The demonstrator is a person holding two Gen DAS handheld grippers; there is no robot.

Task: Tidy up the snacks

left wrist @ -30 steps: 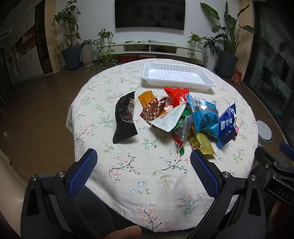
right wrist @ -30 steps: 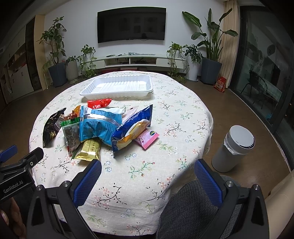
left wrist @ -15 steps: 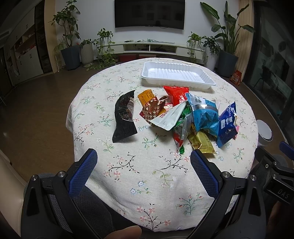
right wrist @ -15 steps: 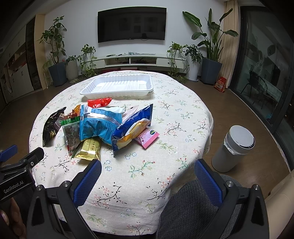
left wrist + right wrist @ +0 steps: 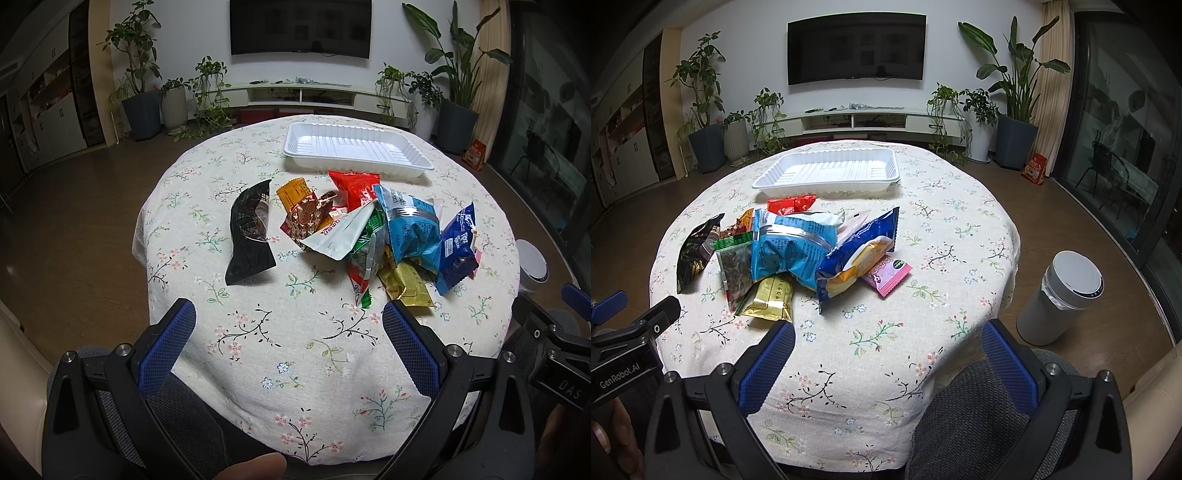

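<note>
Floral cloth is seen covering a round bench in the left wrist view. The left gripper is held low over the near edge, its blue-padded fingers spread wide with nothing between them. A heap of snack packets lies at mid-bench: a black packet is set apart to the left, a red packet lies at the far side, and a light blue bag and a dark blue packet lie to the right. A white tray is placed just beyond the heap, with nothing in it.

From the right wrist view, the right gripper is likewise seen low at the near edge, its fingers wide apart and holding nothing. The same heap appears left of centre, with a pink packet at its right edge and a gold packet nearest the camera. The tray sits beyond. A grey bin stands on the floor to the right.
</note>
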